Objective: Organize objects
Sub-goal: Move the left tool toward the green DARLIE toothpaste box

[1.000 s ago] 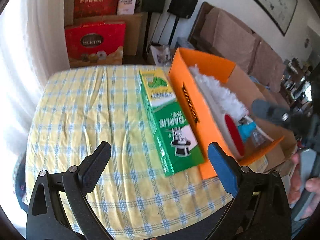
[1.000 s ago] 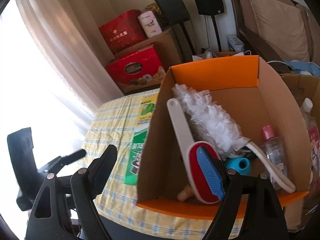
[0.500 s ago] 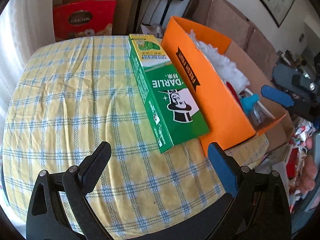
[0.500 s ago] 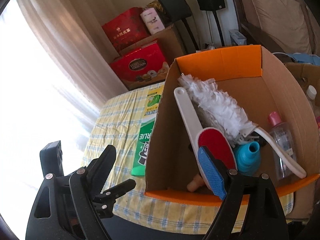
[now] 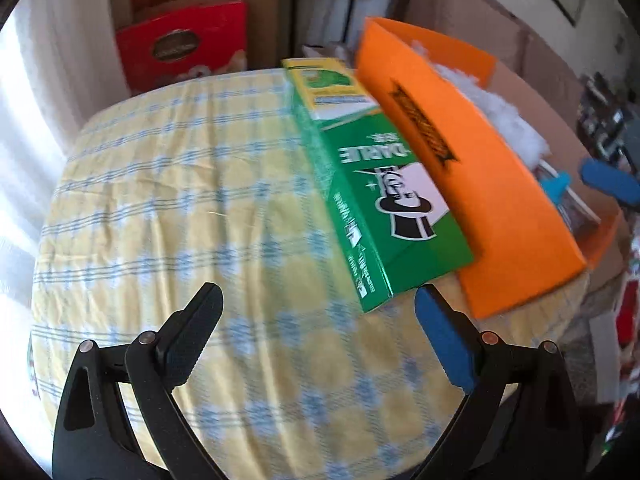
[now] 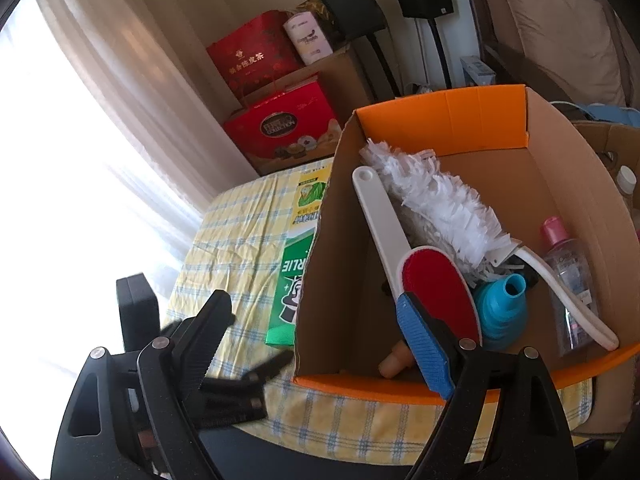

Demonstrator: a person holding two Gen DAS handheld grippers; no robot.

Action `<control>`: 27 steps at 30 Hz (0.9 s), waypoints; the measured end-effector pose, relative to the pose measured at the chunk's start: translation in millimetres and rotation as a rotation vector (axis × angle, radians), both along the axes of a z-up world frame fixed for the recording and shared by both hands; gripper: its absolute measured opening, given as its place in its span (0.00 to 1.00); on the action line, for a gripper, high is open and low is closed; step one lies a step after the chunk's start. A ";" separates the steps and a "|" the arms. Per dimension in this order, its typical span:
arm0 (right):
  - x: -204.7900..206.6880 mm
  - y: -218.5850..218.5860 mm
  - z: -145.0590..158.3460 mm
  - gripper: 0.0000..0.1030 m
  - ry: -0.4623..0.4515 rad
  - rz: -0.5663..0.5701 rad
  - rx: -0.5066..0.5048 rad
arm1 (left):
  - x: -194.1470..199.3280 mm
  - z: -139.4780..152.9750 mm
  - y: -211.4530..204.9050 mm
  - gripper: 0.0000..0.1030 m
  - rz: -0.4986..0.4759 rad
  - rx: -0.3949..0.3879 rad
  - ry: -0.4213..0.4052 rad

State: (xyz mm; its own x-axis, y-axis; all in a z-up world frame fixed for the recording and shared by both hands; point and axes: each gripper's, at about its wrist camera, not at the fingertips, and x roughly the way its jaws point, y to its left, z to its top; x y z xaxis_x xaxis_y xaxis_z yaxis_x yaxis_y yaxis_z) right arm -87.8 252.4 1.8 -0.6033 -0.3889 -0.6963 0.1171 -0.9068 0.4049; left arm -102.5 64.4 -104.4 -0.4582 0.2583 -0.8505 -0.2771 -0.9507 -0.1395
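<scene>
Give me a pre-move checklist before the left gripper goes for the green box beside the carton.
1. Left gripper open, nothing between its fingers: ok.
2. Green box lying flat on the checked tablecloth, near end reachable: ok.
3. Box clear of the orange carton: not ok, its long side lies against the carton wall.
4. Right gripper open and empty: ok.
5. Space left in the carton beside the lint brush, duster, teal bottle and clear bottle: cannot tell.
</scene>
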 end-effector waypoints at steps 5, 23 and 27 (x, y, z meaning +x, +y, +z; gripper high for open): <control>-1.5 0.5 0.3 0.84 0.000 -0.004 0.002 | -13.7 1.5 -29.9 0.93 0.086 -0.009 0.008; -16.7 -7.6 1.2 0.84 -0.010 0.004 0.005 | -13.2 4.6 11.7 0.93 -0.031 0.052 0.044; -19.7 -13.6 1.8 0.84 -0.012 0.016 0.014 | -22.5 -1.2 17.1 0.62 -0.011 0.032 0.040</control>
State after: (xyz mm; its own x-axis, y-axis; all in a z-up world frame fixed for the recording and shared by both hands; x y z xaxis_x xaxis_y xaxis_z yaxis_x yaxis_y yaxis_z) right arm -107.5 238.7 3.6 -0.5887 -0.3885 -0.7088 0.1271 -0.9105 0.3934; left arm -125.0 81.5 -105.6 -0.4890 0.2899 -0.8227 -0.2931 -0.9429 -0.1580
